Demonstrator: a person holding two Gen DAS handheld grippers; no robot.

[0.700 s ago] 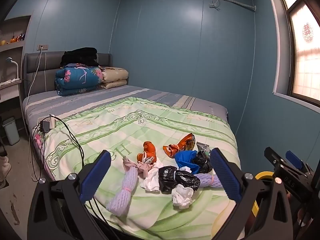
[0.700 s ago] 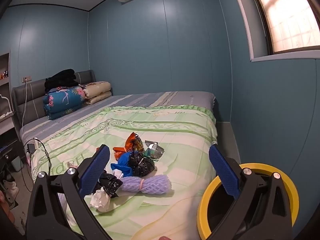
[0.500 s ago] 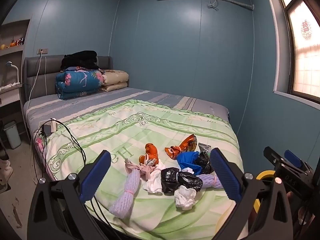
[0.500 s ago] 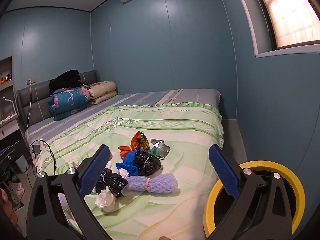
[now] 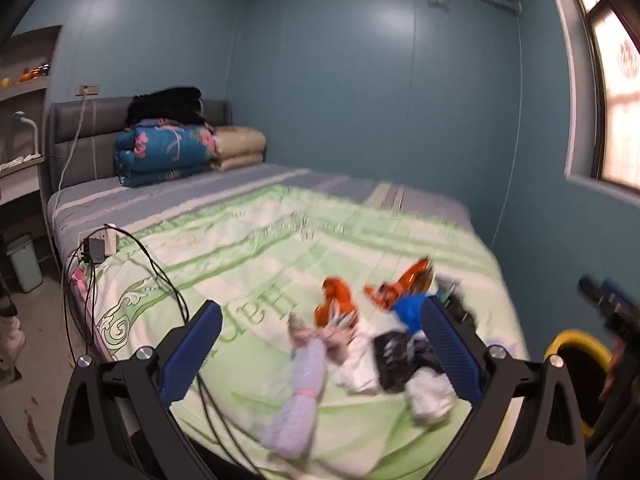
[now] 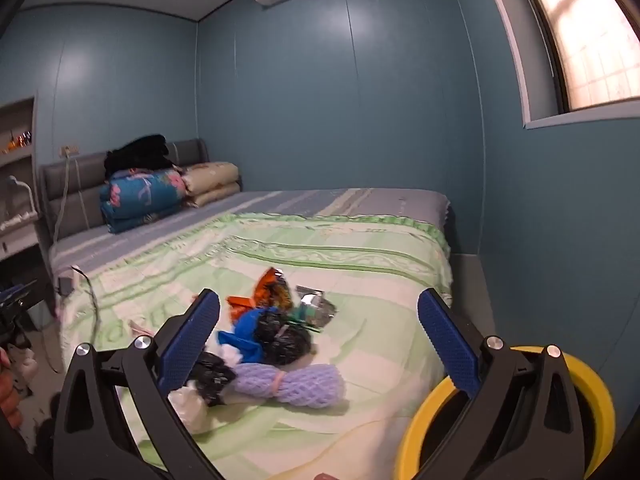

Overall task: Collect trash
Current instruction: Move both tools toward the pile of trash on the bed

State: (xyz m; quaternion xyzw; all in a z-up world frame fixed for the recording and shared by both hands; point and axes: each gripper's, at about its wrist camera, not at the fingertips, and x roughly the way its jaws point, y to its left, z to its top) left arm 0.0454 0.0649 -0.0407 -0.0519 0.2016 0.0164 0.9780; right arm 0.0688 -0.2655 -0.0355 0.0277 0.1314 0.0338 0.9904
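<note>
A heap of trash lies on the near end of the green bedspread [image 5: 256,248]: a lilac foam net [image 5: 298,394], orange wrappers [image 5: 336,300], a blue bag [image 5: 410,308], black bags [image 5: 396,354] and white tissue [image 5: 430,394]. My left gripper [image 5: 318,320] hovers open above the near edge of the heap with nothing between its fingers. From the right wrist I see a second lilac foam net [image 6: 294,384], a black bag [image 6: 282,338], an orange wrapper [image 6: 268,288] and a foil packet [image 6: 314,308]. My right gripper [image 6: 318,316] is open and holds nothing.
A yellow-rimmed bin [image 6: 500,412] stands off the bed's right corner, its rim [image 5: 576,346] also showing past my left gripper. Black cables [image 5: 156,272] trail over the bed's left side. Folded quilts [image 5: 168,152] sit at the headboard. A small grey bin [image 5: 24,258] stands on the floor at left.
Both grippers have moved nearer the bed, so the heap looms larger; the left view has swung and blurred. Both grippers stay open and the trash lies as before.
</note>
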